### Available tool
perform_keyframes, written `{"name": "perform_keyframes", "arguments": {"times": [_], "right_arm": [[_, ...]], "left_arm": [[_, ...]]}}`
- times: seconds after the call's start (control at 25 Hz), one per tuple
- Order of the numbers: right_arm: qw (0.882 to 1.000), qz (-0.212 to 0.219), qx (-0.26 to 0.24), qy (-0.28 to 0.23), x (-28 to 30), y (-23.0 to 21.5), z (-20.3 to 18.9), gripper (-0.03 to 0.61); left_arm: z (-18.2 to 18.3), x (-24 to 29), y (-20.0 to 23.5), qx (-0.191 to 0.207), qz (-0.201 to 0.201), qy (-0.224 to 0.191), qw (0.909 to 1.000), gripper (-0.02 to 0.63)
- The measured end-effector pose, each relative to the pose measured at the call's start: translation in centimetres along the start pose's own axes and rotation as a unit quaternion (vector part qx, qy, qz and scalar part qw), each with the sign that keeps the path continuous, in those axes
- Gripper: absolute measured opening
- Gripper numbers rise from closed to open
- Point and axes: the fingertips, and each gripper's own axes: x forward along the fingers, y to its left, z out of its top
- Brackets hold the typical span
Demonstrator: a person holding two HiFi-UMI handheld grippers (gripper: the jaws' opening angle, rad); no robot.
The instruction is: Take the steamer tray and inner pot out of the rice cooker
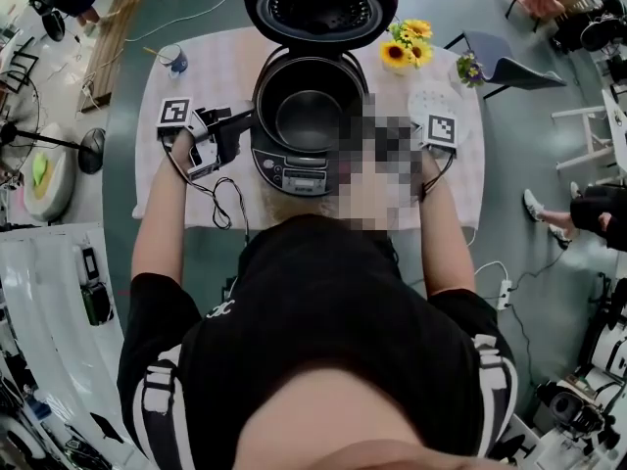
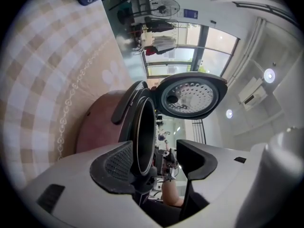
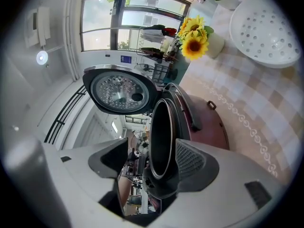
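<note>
Your left gripper (image 2: 154,148) and right gripper (image 3: 152,148) each stand with jaws well apart, astride opposite sides of the rim of the dark round metal inner pot (image 1: 309,116). Neither has closed on it. The pot sits deep in the maroon rice cooker (image 3: 209,122), at the upper centre of the head view. The white perforated plastic steamer tray (image 3: 266,30) is already out, lying on the checked tablecloth (image 1: 206,67) at the upper right.

The likeliest trouble is the grip. You have only a thin, smooth lip to pinch, and in both gripper views it lies close to the ribbed pad on the cooker side, not centred. Closing like that could catch the cooker's collar with the rim, or bite too shallow so the pot slips. If one side then rises ahead of the other, I would expect the pot to tilt and jam against the cooker wall.

The round hinged lid with its perforated silver inner plate (image 1: 318,8) stands open at the top of the frame, so lift straight up, not backwards. To the right, the tray and the yellow sunflowers in a pale vase (image 1: 407,45) crowd the space for setting down. The black cable (image 1: 220,204) loops at the lower left.
</note>
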Motion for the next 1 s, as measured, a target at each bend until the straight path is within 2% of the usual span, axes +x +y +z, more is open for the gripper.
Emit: {"name": "perform_keyframes", "arguments": {"times": [0.36, 0.48, 0.64, 0.72, 0.8, 0.84, 1.0], "right_arm": [[1.0, -0.017, -0.007, 0.014, 0.6, -0.3, 0.1, 0.26], [0.999, -0.039, -0.019, 0.021, 0.2, -0.7, -0.1, 0.199], [0.993, -0.089, -0.062, 0.039, -0.5, -1.6, -0.1, 0.125], [0.991, -0.111, -0.063, 0.04, -0.3, -2.4, -0.2, 0.022], [0.991, -0.115, -0.056, 0.04, -0.2, -2.8, -0.2, 0.021], [0.991, -0.115, -0.055, 0.04, -0.2, -2.9, -0.2, 0.021], [0.992, -0.112, -0.046, 0.039, 1.0, -3.0, -0.1, 0.021]], "left_arm": [[-0.1, 1.4, 0.0, 0.009, 0.01, 0.051, 0.9986, 0.26], [-0.5, 2.0, -0.1, 0.008, 0.015, 0.061, 0.998, 0.222], [-1.2, 2.9, -0.4, 0.026, 0.04, 0.078, 0.9958, 0.166], [-1.0, 2.8, 0.5, 0.033, 0.062, 0.083, 0.9941, 0.133], [-0.8, 2.6, 1.6, 0.037, 0.085, 0.085, 0.9921, 0.044], [-0.7, 2.6, 1.9, 0.037, 0.091, 0.085, 0.9915, 0.025], [0.3, 1.9, 2.7, 0.036, 0.096, 0.082, 0.9913, 0.02]]}}
